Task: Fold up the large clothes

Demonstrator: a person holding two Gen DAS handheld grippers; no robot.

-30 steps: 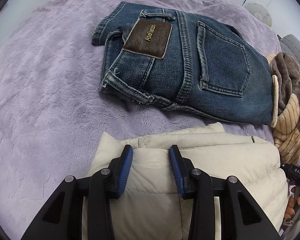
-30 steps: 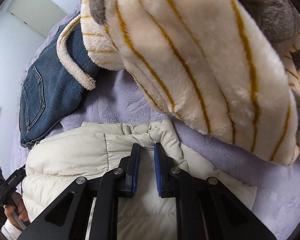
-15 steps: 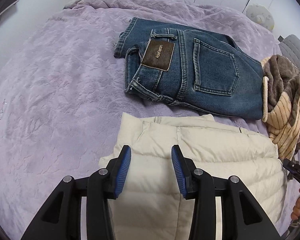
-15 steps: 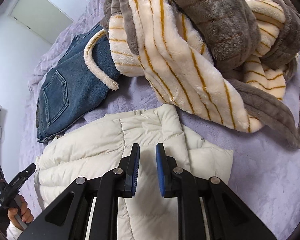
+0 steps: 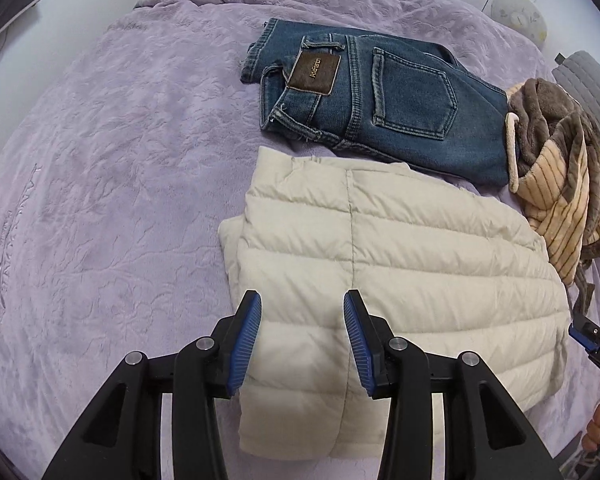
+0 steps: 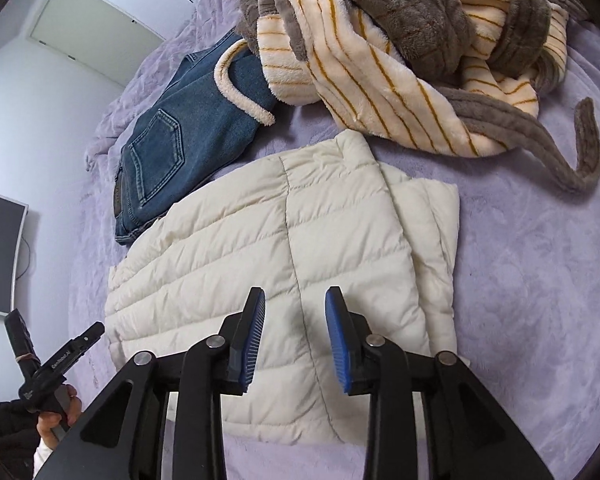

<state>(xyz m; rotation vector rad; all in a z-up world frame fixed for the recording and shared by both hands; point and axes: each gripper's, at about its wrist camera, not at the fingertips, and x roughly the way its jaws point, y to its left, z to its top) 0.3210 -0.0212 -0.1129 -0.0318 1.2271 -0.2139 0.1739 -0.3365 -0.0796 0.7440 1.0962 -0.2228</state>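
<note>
The cream quilted down jacket (image 5: 396, 264) lies folded into a flat rectangle on the lilac bedspread (image 5: 112, 184), just beside the folded blue jeans (image 5: 384, 96), which sit on the jacket's far side. A striped fleece robe (image 6: 400, 52) is heaped past the jacket's far corner, its brown belt (image 6: 556, 152) trailing over the bedspread.

The left gripper (image 5: 302, 340) hangs above the jacket's near edge with its jaws apart and nothing between them. The right gripper (image 6: 296, 338) hangs over the same garment; its jaws are opening, and no cloth is between them either. Neither set of pads touches the fabric.

The jacket looks light and puffy, with a smooth shell that is likely to be slippery. Its padded channels would probably spring back, so a fold may loosen unless it is pressed down. A pinch on a single layer would likely slide off; a firmer hold seems possible at the stacked layers along the side edge nearest the robe (image 6: 440, 240), or at the stitched seam that runs down the jacket's middle. The robe is soft, bulky and limp, and probably heavier than the jacket; its collar edge or shoulders look like the best places to grip it.
</note>
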